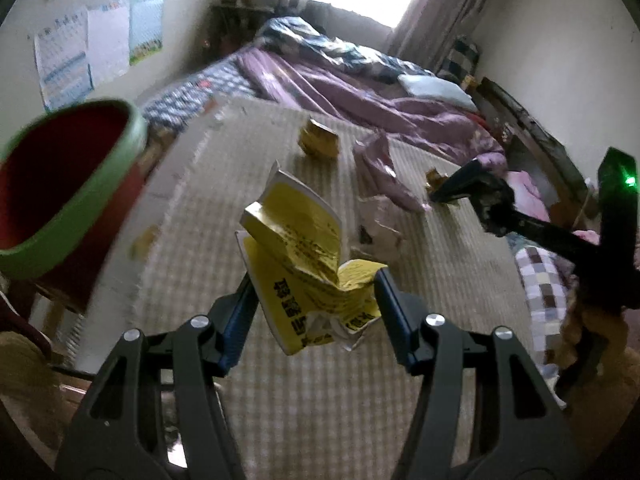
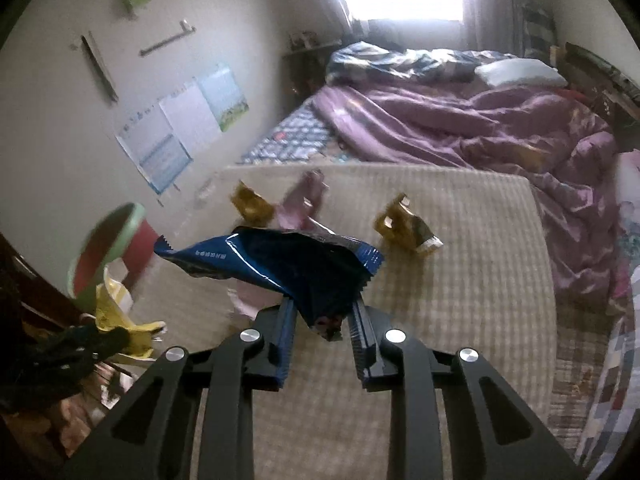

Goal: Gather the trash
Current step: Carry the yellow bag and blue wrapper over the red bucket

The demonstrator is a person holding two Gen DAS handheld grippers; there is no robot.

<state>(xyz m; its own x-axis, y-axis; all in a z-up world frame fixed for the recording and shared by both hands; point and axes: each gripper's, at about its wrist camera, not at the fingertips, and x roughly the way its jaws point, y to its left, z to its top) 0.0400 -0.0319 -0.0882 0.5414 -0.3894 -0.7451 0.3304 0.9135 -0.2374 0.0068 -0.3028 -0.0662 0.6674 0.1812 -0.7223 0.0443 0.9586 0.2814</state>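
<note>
Bin (image 1: 60, 208): stood at the left edge of the left wrist view, red inside with a green rim, tilted and blurred; in the right wrist view it sat at the lower left (image 2: 106, 248)
Left gripper (image 1: 316, 292): reached up from the bottom centre of its own view; its jaws stood partway apart and pressed on a crumpled yellow paper pack (image 1: 304, 256); the pack was lifted clear of the mat, its printed face bent and torn at the lower end
Mat (image 1: 320, 400): pale, checked, filled the middle of both views
Gold wrappers: one lay on the mat above the yellow pack (image 1: 318, 140); in the right wrist view two showed, one left of centre (image 2: 250, 204) and one right of centre (image 2: 404, 228)
Pink wrapper (image 2: 300, 204): lay on the mat between the two gold ones, behind the blue bag
Right gripper (image 2: 322, 316): rose from the bottom centre of its view; jaws narrow, clamped on the lower corner of a dark blue foil bag (image 2: 272, 264); the bag hung above the mat, spread leftward
Bed (image 2: 460, 120): upper right of both views, with a rumpled purple cover; a white pillow (image 2: 520, 72) lay near its far end
</note>
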